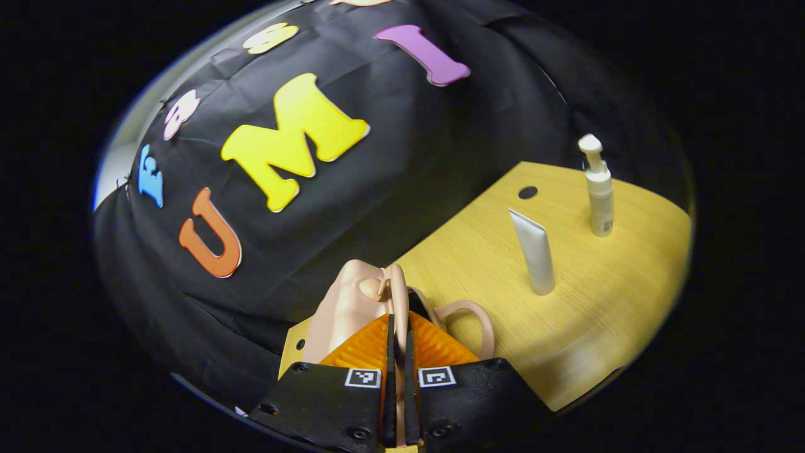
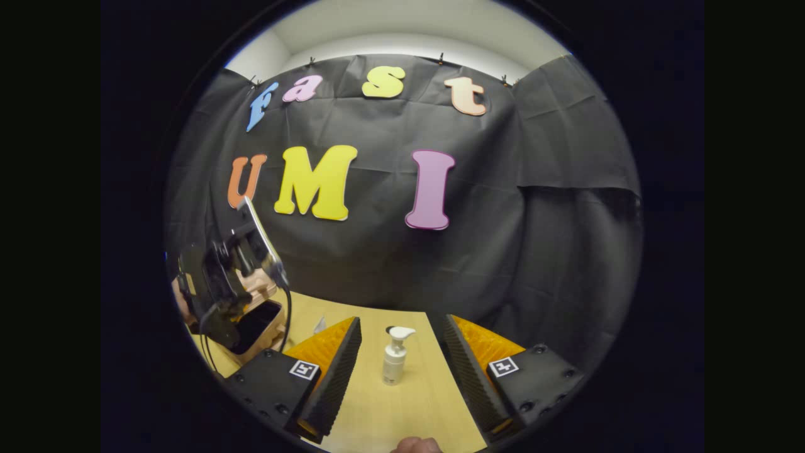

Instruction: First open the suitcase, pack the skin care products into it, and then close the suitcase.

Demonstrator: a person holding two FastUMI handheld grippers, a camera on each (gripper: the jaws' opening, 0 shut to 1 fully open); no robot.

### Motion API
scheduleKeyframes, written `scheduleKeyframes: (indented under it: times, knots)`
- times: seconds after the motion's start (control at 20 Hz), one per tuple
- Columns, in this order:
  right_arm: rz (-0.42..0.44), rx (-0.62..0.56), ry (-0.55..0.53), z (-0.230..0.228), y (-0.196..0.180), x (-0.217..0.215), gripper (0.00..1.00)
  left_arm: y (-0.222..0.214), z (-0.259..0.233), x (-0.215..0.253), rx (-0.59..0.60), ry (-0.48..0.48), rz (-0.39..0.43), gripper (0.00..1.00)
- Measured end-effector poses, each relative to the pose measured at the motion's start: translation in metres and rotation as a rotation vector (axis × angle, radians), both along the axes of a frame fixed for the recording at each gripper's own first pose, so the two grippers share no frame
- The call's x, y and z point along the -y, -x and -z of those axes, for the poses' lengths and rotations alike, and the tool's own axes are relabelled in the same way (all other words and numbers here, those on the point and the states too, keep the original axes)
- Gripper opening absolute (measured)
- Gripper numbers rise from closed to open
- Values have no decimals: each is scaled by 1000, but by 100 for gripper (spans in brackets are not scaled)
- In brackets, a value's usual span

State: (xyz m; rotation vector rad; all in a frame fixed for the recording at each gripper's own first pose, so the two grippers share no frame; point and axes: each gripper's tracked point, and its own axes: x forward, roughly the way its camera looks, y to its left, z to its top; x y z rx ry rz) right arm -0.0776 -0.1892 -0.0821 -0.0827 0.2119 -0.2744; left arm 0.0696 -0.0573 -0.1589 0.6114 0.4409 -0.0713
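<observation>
Gripping: left gripper (image 1: 399, 352), both fingers pressed on the thin raised lid edge of the one pink suitcase (image 1: 352, 302).
Right gripper (image 2: 402, 365): fingers spread wide, holding nothing.
Bottles, 1: white pump bottle (image 2: 395, 358), upright between and just beyond the right fingers.
Tubes, 1: white tube (image 1: 533, 251), upright, right of the left gripper.
Surface: wooden table (image 1: 597, 302).

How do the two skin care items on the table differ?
The pump bottle has a dispenser head on top; the tube is plain, wedge-shaped, standing on its cap. The pump bottle stands farther from the suitcase than the tube. Both are white, upright, and not yet packed.
</observation>
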Motion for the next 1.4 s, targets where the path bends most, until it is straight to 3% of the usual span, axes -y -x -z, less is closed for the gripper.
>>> scheduleKeyframes:
  times: [0.3, 0.6, 1.0, 1.4]
  knots:
    - [-94, 19, -2, -14, -30, -64, 78, -6, -85, -98, 185, 195, -96, 7]
    - [-154, 37, 30, -33, -49, -118, 78, -8, -101, -233, 262, 351, -241, 7]
    - [-188, -9, 95, -37, -60, -175, 79, -2, -11, -398, 205, 526, -456, 8]
    - [-176, -70, 164, -26, -65, -193, 79, 7, 120, -458, 25, 729, -583, 8]
